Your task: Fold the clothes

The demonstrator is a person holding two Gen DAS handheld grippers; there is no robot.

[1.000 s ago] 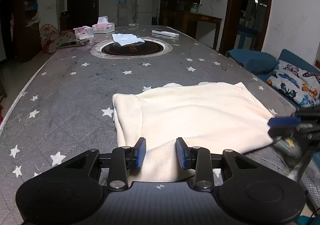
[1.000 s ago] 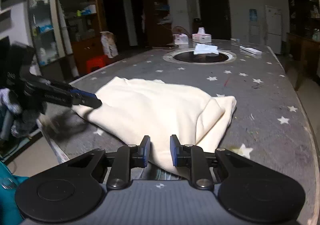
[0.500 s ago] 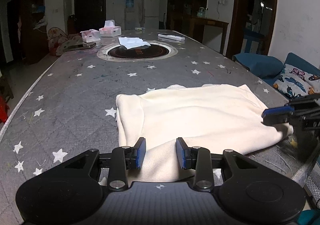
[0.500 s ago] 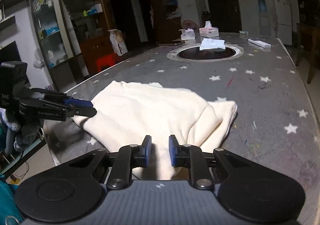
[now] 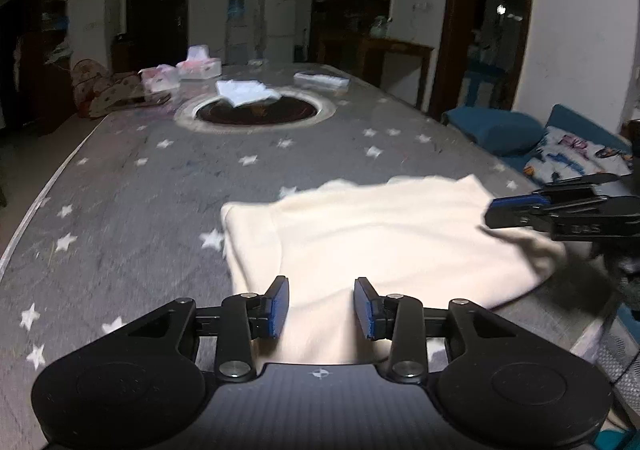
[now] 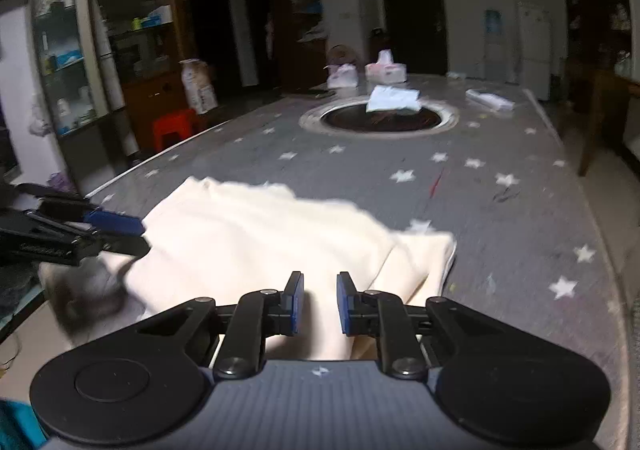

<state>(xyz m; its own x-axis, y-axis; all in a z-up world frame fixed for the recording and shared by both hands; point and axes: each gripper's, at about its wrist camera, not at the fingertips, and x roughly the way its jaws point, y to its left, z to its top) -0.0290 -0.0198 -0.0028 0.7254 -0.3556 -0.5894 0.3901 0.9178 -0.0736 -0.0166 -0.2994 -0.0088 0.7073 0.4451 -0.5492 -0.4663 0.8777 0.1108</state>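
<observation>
– Where is the cream garment [image 5: 384, 250]?

– Flat on the starred table [image 5: 160, 209], its near hem between my left gripper [image 5: 321, 308] fingers.

– Gripping?

– No. Both the left and my right gripper [image 6: 318, 304] stand parted, holding nothing, one at each near end, probably to pinch it evenly.

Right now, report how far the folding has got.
Done: the cream garment lies on the star-patterned table with one side already folded over. In hand: nothing; the left gripper and right gripper are both open over its near edge, cloth showing between the fingers. Left: grip and make the remaining folds.
</observation>
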